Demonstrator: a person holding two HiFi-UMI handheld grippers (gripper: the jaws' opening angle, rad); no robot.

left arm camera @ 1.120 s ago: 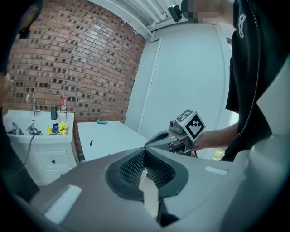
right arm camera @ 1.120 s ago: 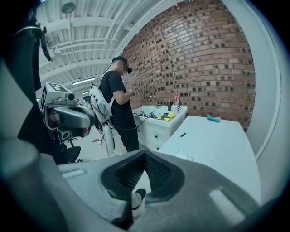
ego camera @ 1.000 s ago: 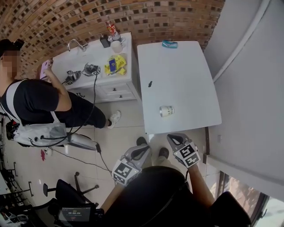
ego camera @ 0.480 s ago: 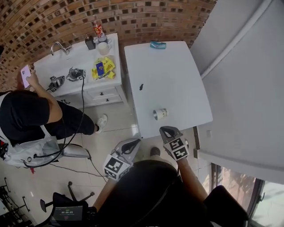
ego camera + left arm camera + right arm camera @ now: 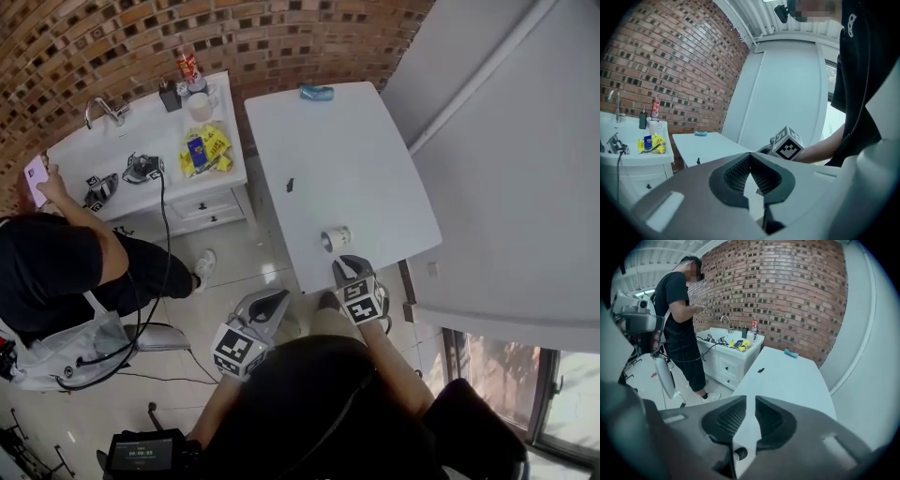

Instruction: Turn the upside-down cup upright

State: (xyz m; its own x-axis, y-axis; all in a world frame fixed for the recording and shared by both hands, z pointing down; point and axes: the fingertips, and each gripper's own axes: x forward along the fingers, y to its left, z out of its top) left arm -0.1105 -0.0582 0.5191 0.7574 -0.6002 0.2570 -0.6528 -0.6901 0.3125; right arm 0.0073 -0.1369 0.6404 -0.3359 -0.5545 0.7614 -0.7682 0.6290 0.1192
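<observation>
A small white cup (image 5: 335,239) with a patterned band sits near the front edge of the white table (image 5: 356,159); one dark round end shows, and I cannot tell how it stands. My right gripper (image 5: 349,265) points down at the table's front edge, just short of the cup. Its jaws are opening, with a narrow gap and nothing between them. In the right gripper view (image 5: 751,399) the cup (image 5: 739,454) peeks out low under the jaws. My left gripper (image 5: 272,298) hangs over the floor, left of the table, shut and empty, its tips meeting (image 5: 750,157).
A small black object (image 5: 290,186) lies mid-table and a blue object (image 5: 316,92) at the far end. Left of the table stands a white sink cabinet (image 5: 141,150) with cluttered items and cables, and a person (image 5: 56,272) beside it. A pale wall runs along the right.
Both grippers have moved forward toward the table; the right one now reaches its front edge beside the cup and tips downward. Its jaws have parted slightly.
</observation>
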